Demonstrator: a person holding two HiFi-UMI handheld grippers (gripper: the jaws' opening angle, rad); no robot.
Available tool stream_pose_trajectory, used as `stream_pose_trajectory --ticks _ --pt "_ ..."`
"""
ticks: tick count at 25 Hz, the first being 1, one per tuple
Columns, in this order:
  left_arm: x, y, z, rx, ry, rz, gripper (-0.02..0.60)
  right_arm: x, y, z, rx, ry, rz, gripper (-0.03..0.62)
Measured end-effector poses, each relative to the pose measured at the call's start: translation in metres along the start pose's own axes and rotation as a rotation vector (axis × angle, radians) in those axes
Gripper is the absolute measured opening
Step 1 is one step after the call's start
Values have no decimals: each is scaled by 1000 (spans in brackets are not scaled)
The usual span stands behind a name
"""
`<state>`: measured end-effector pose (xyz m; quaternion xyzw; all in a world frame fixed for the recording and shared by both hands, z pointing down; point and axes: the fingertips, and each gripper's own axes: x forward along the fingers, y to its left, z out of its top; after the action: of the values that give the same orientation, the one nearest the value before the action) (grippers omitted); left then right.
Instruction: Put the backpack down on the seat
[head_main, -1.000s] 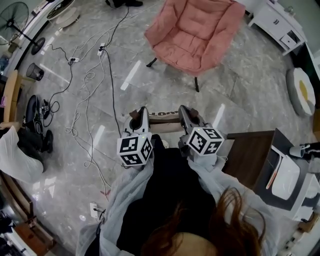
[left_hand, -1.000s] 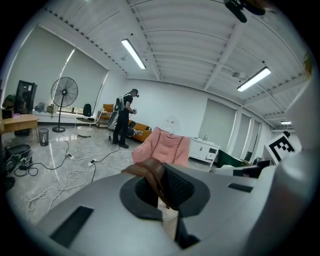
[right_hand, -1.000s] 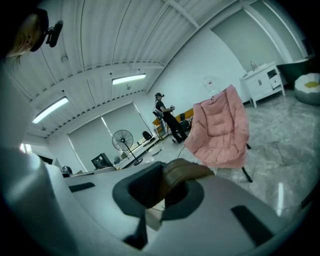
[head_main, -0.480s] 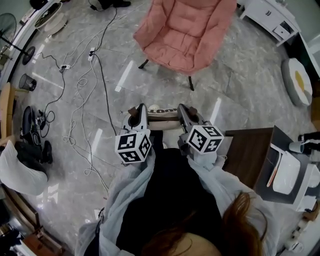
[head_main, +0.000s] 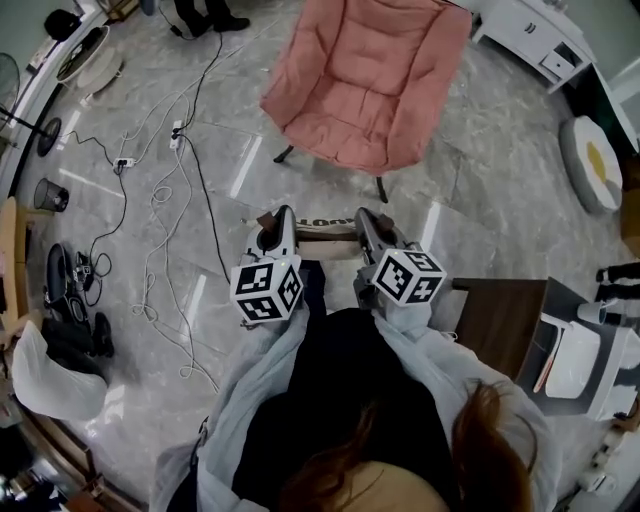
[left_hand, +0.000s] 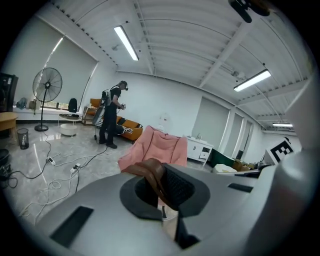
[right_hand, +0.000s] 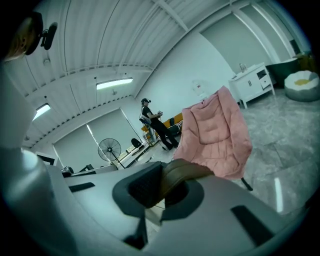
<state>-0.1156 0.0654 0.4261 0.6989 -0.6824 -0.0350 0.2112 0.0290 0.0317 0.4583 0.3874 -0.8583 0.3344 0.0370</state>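
Note:
A pink padded chair (head_main: 365, 80) stands on the marble floor just ahead of me, its seat bare. My left gripper (head_main: 275, 225) and right gripper (head_main: 368, 222) are held side by side in front of my body. Each is shut on a brown strap of the backpack (head_main: 325, 232). Only the backpack's beige top shows between the two grippers; the rest hangs hidden below them. In the left gripper view the brown strap (left_hand: 152, 172) is pinched in the jaws, with the chair (left_hand: 155, 147) beyond. In the right gripper view the other strap (right_hand: 182, 172) is clamped, the chair (right_hand: 215, 130) ahead.
Loose cables (head_main: 165, 200) and power strips run across the floor to the left. A dark wooden table (head_main: 495, 315) with a white device (head_main: 575, 360) is at my right. A white cabinet (head_main: 530, 40) stands far right. A person (left_hand: 111, 114) stands in the distance.
The chair has come nearer and shifted left in the head view as I step toward it. Both grippers keep their hold on the straps, level with each other.

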Motion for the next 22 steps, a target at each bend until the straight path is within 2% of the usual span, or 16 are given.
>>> stream_pose_trajectory --ticks 5,16,22 --pt "44 13 26 4 5 -17 14 37 -5 25 24 5 -11 8" --pt "133 45 65 1 28 -88 14 113 -18 75 12 -52 -81 8" --pt "161 59 69 2 36 -112 14 139 -22 79 7 -54 -83 8"
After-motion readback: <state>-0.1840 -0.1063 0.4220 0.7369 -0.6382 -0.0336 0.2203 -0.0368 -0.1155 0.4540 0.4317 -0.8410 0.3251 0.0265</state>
